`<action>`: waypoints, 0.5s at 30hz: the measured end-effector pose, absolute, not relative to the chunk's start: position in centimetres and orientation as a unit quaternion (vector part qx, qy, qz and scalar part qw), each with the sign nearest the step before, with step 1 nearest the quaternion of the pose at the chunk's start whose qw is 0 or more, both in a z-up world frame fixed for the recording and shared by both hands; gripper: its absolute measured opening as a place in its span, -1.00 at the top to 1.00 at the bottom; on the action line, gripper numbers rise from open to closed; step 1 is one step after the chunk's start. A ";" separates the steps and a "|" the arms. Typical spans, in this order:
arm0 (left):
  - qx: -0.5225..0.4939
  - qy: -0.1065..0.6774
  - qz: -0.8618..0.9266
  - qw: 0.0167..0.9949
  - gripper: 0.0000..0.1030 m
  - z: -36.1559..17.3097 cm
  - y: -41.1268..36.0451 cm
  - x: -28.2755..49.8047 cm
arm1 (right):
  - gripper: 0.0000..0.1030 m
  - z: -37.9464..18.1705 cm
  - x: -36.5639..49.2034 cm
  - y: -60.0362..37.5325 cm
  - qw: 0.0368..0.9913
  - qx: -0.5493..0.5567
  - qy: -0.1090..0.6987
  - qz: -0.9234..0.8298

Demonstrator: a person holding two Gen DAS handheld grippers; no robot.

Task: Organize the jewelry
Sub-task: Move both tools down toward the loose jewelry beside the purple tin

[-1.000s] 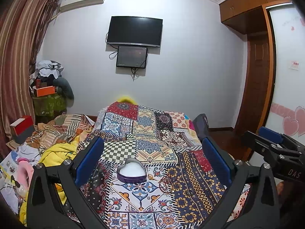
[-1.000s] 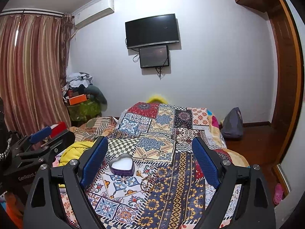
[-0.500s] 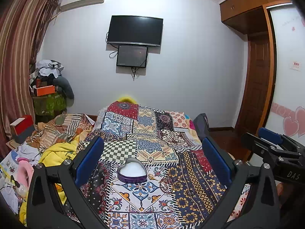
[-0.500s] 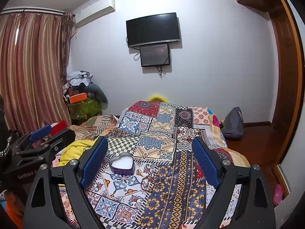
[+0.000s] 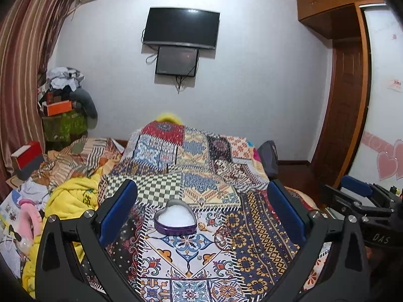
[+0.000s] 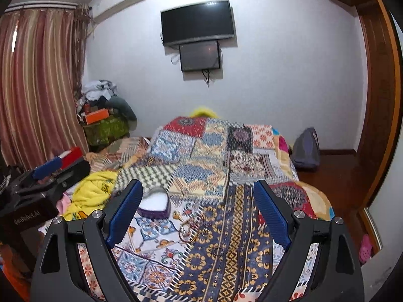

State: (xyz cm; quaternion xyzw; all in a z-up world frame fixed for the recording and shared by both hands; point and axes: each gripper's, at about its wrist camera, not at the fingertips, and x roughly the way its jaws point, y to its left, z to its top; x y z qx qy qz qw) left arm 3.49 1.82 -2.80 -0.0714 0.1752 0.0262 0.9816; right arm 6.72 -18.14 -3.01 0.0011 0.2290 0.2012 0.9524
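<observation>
A purple heart-shaped tin [image 5: 175, 217] with a white lining lies open on the patchwork bedspread [image 5: 191, 264]. Just right of it is a small tangle of thin metal jewelry [image 5: 223, 236], hard to make out against the pattern. My left gripper [image 5: 202, 186] is open above the bedspread, and the tin shows between its blue pads, well ahead of them. My right gripper [image 6: 197, 185] is also open and holds nothing. The jewelry [image 6: 194, 230] lies ahead between its fingers, and its left finger [image 6: 123, 211] hides part of the tin [image 6: 156, 203]. Each gripper appears at the edge of the other's view.
A crumpled yellow blanket [image 5: 73, 201] and loose clothes lie on the bed's left side. A pile of boxes and clothing [image 5: 63, 105] stands in the far left corner. A grey bag [image 6: 306, 151] sits on the floor to the right. A wooden door [image 5: 345, 110] is at the right.
Both grippers have come forward and slightly down over the bed, so the tin and jewelry look closer. In the right wrist view the tin has slid partly behind the left finger. Jaws unchanged.
</observation>
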 end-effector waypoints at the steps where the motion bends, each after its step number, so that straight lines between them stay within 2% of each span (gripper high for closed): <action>1: -0.074 0.182 0.027 0.980 -1.00 -3.2 2.0 4.0 | -0.70 -3.5 7.1 -18.2 0.951 0.002 0.237 0.199; 13: -0.078 0.286 0.069 0.952 -1.00 -10.5 4.5 9.0 | -0.70 -10.7 11.3 -19.8 0.928 -0.007 0.339 0.157; 15: -0.080 0.307 0.067 0.946 -0.88 -12.1 4.7 9.6 | -0.70 -11.8 11.8 -20.2 0.924 -0.010 0.352 0.152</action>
